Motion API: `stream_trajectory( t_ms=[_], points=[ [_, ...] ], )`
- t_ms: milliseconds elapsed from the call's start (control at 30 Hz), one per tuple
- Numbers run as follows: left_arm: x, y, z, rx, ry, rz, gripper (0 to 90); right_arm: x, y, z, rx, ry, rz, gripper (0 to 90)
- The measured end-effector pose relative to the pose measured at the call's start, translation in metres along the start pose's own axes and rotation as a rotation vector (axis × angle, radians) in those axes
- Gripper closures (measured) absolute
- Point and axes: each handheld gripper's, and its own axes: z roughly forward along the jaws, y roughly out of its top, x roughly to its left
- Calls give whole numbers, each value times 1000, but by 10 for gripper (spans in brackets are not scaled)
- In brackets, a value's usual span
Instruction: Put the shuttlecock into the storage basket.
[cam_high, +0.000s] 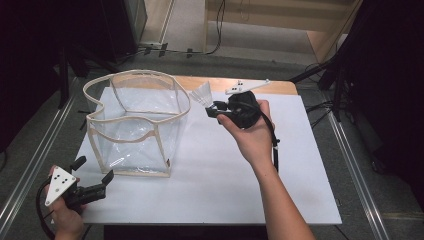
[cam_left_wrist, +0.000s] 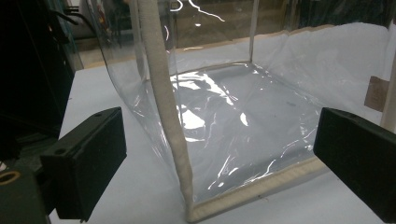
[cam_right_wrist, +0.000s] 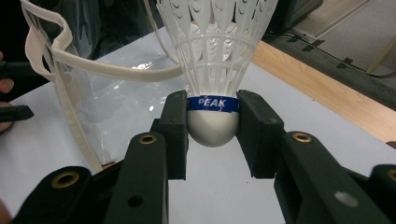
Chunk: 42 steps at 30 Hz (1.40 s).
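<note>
my right hand-held gripper (cam_right_wrist: 212, 123) has its jaws clamped on the cork of the shuttlecock (cam_right_wrist: 215, 56), held just beside the rim of the clear bag (cam_high: 135, 120) on the table (cam_high: 225, 175). i'd carry it over the opening, then let go low. left hand-held gripper (cam_high: 92, 172) waits open near the bag's corner.
</note>
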Motion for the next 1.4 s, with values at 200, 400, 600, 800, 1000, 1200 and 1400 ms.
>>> stream_trajectory(
  t_ms=[200,400,600,800,1000,1200,1400],
  points=[
    [0,0,0,0,0,0,32,1,4,2,-1,4,-6,630],
    [0,0,0,0,-1,0,32,4,9,4,-4,7,-16,630],
    [0,0,0,-1,-1,-1,32,6,14,5,-7,11,-23,630],
    [0,0,0,0,-1,0,32,9,18,6,-9,17,-34,630],
    [1,0,0,-1,-2,0,32,11,22,8,-12,22,-38,630],
    [0,0,0,-1,-1,0,32,13,24,12,-13,28,-43,630],
    [0,0,0,-2,-3,1,32,15,26,16,-14,34,-49,630]
  ],
)
